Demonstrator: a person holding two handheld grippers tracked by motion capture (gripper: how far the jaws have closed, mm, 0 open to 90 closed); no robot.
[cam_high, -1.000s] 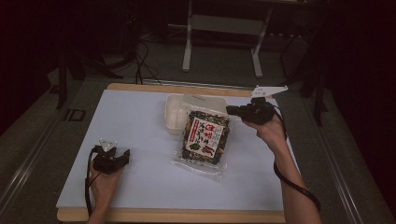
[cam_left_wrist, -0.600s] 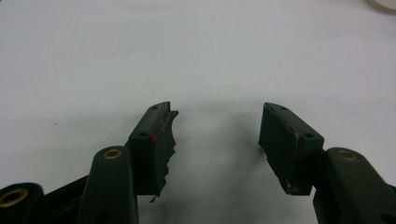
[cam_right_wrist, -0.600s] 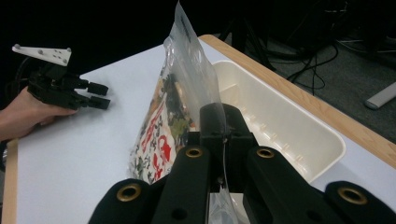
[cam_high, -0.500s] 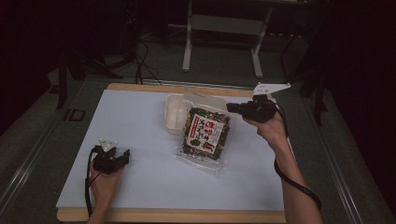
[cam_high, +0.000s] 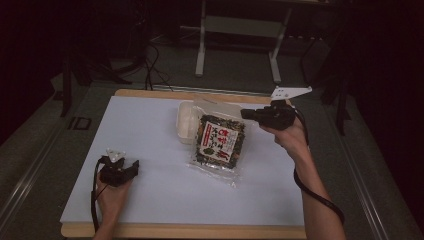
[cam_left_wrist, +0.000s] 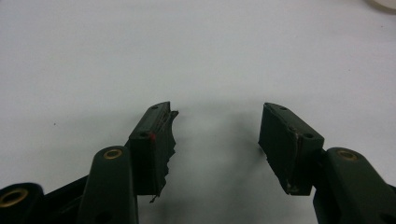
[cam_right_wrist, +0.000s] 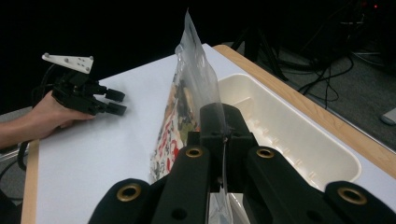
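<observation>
A clear snack bag (cam_high: 220, 142) with a dark, red-and-white label hangs tilted over the white table, its lower end near the surface. My right gripper (cam_high: 248, 114) is shut on the bag's top corner; in the right gripper view the bag's clear edge (cam_right_wrist: 196, 88) rises from between the closed jaws. A cream plastic tray (cam_high: 187, 120) lies behind the bag, partly hidden by it, and shows as a tray (cam_right_wrist: 285, 135) to the right of the jaws. My left gripper (cam_high: 131, 167) rests low at the table's front left, open, with nothing between its fingers (cam_left_wrist: 154, 140).
The white sheet (cam_high: 150, 135) covers a wooden board whose edge (cam_high: 150, 93) shows at the back. A metal stand (cam_high: 237, 30) and cables on the floor lie beyond the table. The other hand's gripper (cam_right_wrist: 114, 102) appears far left in the right gripper view.
The right gripper has lifted the bag slightly and drawn it a little toward the right. The left gripper has stayed in place.
</observation>
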